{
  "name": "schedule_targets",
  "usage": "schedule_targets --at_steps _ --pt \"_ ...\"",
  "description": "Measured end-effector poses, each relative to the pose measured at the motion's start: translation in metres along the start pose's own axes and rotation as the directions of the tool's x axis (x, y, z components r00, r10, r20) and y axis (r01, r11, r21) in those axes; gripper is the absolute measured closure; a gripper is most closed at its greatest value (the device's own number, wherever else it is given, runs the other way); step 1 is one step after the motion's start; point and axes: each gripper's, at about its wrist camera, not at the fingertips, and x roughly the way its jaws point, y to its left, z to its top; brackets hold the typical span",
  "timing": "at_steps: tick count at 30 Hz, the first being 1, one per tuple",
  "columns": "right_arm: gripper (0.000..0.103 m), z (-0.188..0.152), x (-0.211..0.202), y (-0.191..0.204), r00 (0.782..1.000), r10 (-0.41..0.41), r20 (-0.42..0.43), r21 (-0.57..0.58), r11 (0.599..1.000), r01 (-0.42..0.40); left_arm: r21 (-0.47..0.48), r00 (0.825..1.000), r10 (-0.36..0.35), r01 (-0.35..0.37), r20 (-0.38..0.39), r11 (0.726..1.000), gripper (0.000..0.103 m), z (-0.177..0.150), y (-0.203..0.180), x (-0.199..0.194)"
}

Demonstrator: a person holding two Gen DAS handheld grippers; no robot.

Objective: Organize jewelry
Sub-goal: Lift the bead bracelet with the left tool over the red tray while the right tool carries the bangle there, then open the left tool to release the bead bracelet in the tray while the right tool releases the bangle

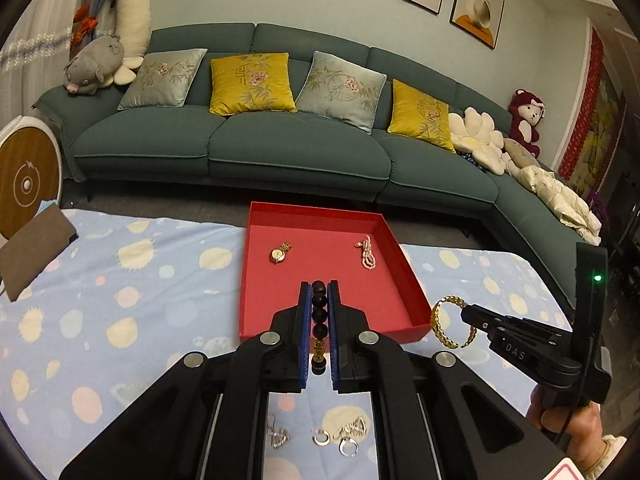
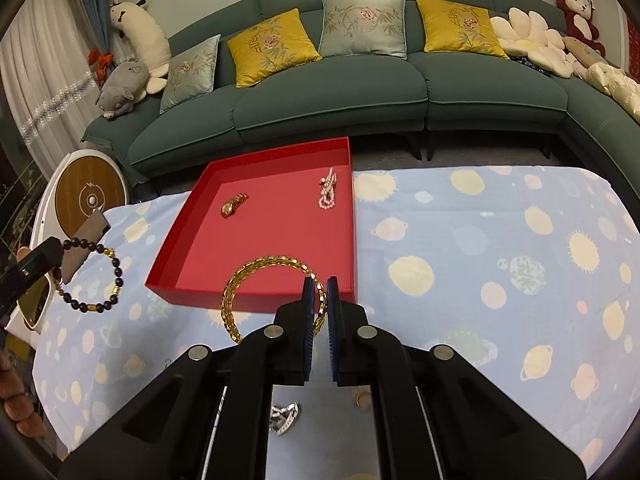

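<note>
Left hand-held gripper (image 1: 319,292) pinches a loose, floppy bead bracelet (image 1: 319,320); right hand-held gripper (image 2: 319,285) clamps a seemingly stiff gold bangle (image 2: 256,268) by its rim, red tray (image 2: 256,298) just ahead.

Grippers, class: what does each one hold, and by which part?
Left gripper: dark beaded bracelet, pinched across its bead strand. Right gripper: gold chain bangle, pinched on its band.

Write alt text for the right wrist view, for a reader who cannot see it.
The right tool grips a gold chain bracelet at the near edge of a red tray holding a gold watch and a pearl strand. At far left, the left tool holds a dark bead bracelet above the planet-print cloth; a green sofa stands behind.
</note>
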Motion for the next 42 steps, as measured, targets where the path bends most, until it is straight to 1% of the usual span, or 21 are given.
schedule_targets --at_steps 5,10,14,21,28,34,36,37,40,42 --pt "0.098 0.032 0.017 0.008 1.000 -0.013 0.028 -0.032 0.999 0.014 0.004 0.999 0.043 -0.043 -0.005 0.999 0.098 0.025 0.001 0.043" --pt "0.098 0.054 0.047 0.014 1.000 -0.022 0.017 -0.047 0.999 0.022 -0.007 0.997 0.074 -0.075 -0.029 0.997 0.098 0.040 0.010 0.081" --pt "0.098 0.058 0.076 0.016 0.999 -0.042 -0.011 -0.059 0.997 0.041 0.001 0.993 0.106 -0.106 -0.054 0.994 0.098 0.043 0.015 0.109" --pt "0.098 0.055 0.115 0.016 0.995 -0.076 -0.058 -0.070 0.995 0.072 0.010 0.985 0.129 -0.129 -0.114 0.992 0.098 0.036 0.020 0.151" --pt "0.098 0.052 0.138 0.012 0.992 -0.091 -0.088 -0.064 0.994 0.086 0.003 0.980 0.143 -0.144 -0.138 0.990 0.098 0.030 0.025 0.170" --pt "0.097 0.051 0.149 0.011 0.991 -0.090 -0.102 -0.052 0.995 0.085 0.003 0.975 0.163 -0.164 -0.151 0.986 0.097 0.027 0.028 0.181" --pt "0.096 0.050 0.150 0.010 0.991 -0.081 -0.103 -0.047 0.996 0.076 0.001 0.972 0.170 -0.172 -0.162 0.985 0.097 0.025 0.027 0.184" --pt "0.095 0.050 0.149 0.009 0.992 -0.078 -0.095 -0.042 0.996 0.074 0.001 0.971 0.178 -0.180 -0.161 0.984 0.095 0.024 0.028 0.184" --pt "0.090 0.050 0.144 0.008 0.994 -0.066 -0.083 -0.024 0.998 0.065 0.015 0.968 0.198 -0.198 -0.155 0.980 0.092 0.022 0.027 0.183" --pt "0.089 0.050 0.134 0.007 0.996 -0.058 -0.066 -0.011 0.998 0.058 0.020 0.966 0.206 -0.206 -0.153 0.978 0.089 0.022 0.027 0.180"
